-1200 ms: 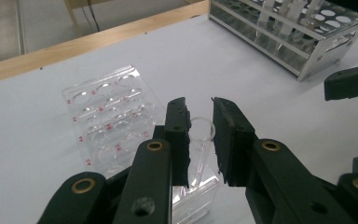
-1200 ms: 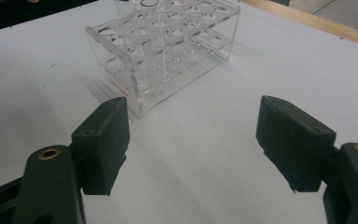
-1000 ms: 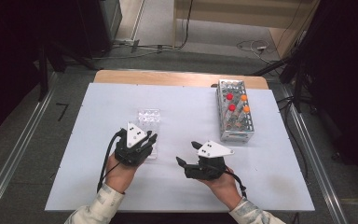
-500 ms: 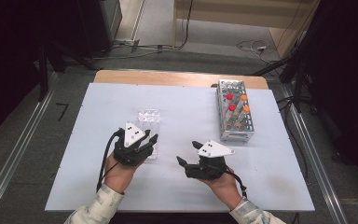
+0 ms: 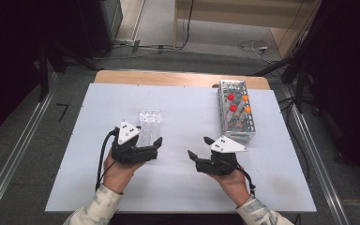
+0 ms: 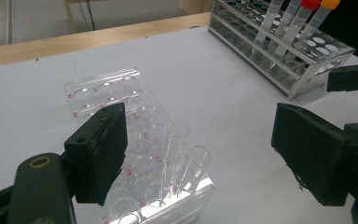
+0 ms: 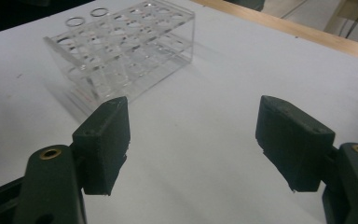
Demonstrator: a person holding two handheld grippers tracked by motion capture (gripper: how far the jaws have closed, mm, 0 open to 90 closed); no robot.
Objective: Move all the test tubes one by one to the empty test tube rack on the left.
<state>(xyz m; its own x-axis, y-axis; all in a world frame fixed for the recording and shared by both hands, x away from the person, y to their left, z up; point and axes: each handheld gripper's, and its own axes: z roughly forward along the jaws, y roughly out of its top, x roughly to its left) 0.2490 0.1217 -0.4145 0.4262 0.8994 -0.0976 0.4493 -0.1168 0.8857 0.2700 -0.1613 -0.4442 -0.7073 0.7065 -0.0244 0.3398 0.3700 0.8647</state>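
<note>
Clear rack point(image 5: 148, 125) just beside wide-open, low-held left claw point(image 5: 151, 143).

The right gripper point(image 7: 193, 154) holds its two black jaws wide apart with nothing between them, above the white worktop point(image 7: 223, 84). Beyond the left jaw stands a clear plastic rack point(image 7: 126, 51), with two glass tubes point(image 7: 86, 18) at its far left end.
</note>
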